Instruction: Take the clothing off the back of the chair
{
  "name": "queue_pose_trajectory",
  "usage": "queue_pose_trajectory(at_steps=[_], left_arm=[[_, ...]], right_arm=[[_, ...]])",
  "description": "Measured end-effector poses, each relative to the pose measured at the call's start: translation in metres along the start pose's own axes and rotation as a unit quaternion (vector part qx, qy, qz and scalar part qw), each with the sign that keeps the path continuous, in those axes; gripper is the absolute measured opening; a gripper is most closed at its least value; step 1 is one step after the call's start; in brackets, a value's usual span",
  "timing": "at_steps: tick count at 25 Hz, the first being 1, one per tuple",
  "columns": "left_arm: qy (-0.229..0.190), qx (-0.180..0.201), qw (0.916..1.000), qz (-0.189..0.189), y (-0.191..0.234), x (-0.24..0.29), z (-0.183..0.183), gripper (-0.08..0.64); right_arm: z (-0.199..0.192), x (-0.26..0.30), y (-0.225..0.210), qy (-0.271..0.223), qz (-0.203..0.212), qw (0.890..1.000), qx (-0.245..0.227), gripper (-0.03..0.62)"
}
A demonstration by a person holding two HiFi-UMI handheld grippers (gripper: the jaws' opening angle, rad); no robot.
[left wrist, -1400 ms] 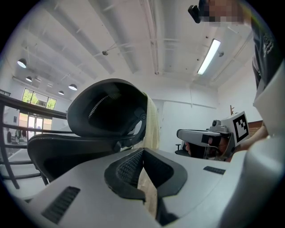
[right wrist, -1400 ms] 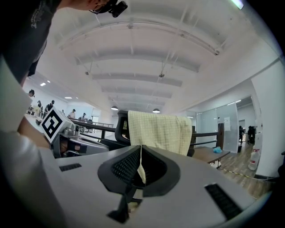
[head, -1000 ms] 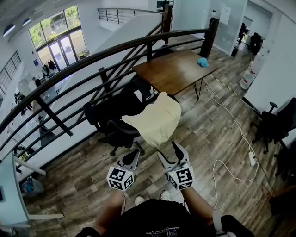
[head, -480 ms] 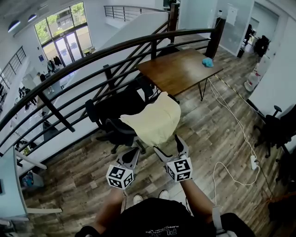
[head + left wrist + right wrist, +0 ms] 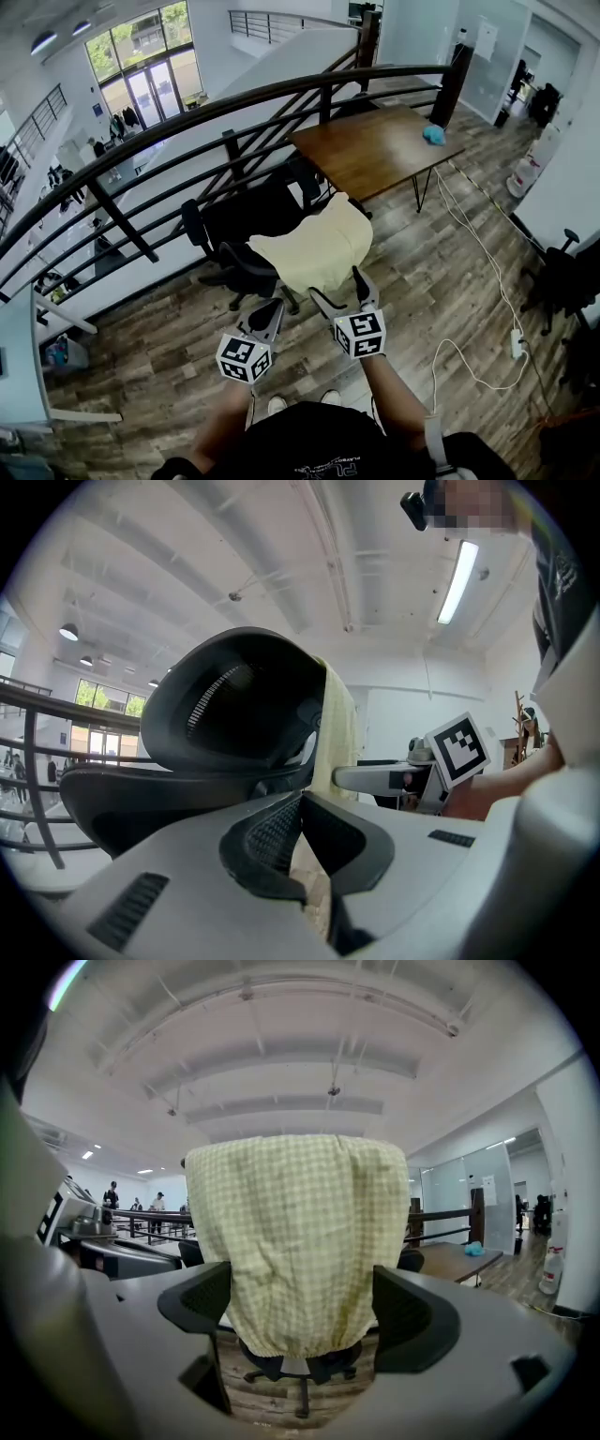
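Observation:
A pale yellow checked garment (image 5: 319, 251) hangs over the back of a black office chair (image 5: 246, 217). In the right gripper view the garment (image 5: 295, 1232) fills the middle, its hem just above the chair's base (image 5: 300, 1372). My right gripper (image 5: 343, 291) is open; its jaws have just been opening, and they stand wide just short of the hem, with no pad pressing on it. My left gripper (image 5: 269, 315) is shut, to the left of the hem and low behind the chair. In the left gripper view the chair back (image 5: 234, 705) looms above the closed jaws, the garment's edge (image 5: 336, 724) beside it.
A dark curved railing (image 5: 234, 103) runs just beyond the chair, with a drop behind it. A wooden table (image 5: 375, 145) with a blue object (image 5: 434, 135) stands behind the chair to the right. A white cable (image 5: 469, 356) trails over the plank floor. Another black chair (image 5: 562, 277) stands far right.
The right gripper has moved forward to the garment's hem and its jaws have spread wider. The left gripper has stayed where it was, shut.

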State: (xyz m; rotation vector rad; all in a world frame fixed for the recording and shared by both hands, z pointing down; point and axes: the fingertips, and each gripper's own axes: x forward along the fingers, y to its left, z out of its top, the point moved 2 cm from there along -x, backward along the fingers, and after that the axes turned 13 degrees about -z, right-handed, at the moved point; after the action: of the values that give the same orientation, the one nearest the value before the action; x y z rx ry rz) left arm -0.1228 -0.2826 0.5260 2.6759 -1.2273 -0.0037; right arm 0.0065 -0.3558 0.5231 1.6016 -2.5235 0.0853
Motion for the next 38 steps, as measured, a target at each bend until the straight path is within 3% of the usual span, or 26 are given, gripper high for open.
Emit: queue_pose_trajectory(at_steps=[25, 26, 27, 28, 34, 38], left_arm=[[-0.001, 0.003, 1.0, 0.008, 0.008, 0.002, 0.004, 0.011], [-0.002, 0.002, 1.0, 0.008, 0.008, 0.001, 0.004, 0.012], [-0.002, 0.002, 1.0, 0.008, 0.008, 0.001, 0.003, 0.011], [-0.001, 0.002, 1.0, 0.008, 0.008, 0.0, 0.003, 0.012], [-0.001, 0.001, 1.0, 0.005, 0.007, 0.0, 0.003, 0.011], [0.001, 0.001, 1.0, 0.003, 0.006, -0.001, 0.0, 0.011]], right_arm=[[-0.001, 0.006, 0.01, 0.03, 0.056, 0.997, -0.031, 0.425], [0.0, 0.006, 0.009, 0.027, 0.053, 0.998, -0.031, 0.396], [0.002, 0.004, 0.008, 0.023, 0.05, 0.998, -0.03, 0.282], [0.004, 0.003, 0.008, 0.018, 0.046, 0.998, -0.029, 0.22], [0.013, -0.006, 0.01, -0.007, 0.029, 0.999, -0.045, 0.08], [0.012, -0.009, 0.009, -0.012, 0.024, 0.999, -0.042, 0.057]])
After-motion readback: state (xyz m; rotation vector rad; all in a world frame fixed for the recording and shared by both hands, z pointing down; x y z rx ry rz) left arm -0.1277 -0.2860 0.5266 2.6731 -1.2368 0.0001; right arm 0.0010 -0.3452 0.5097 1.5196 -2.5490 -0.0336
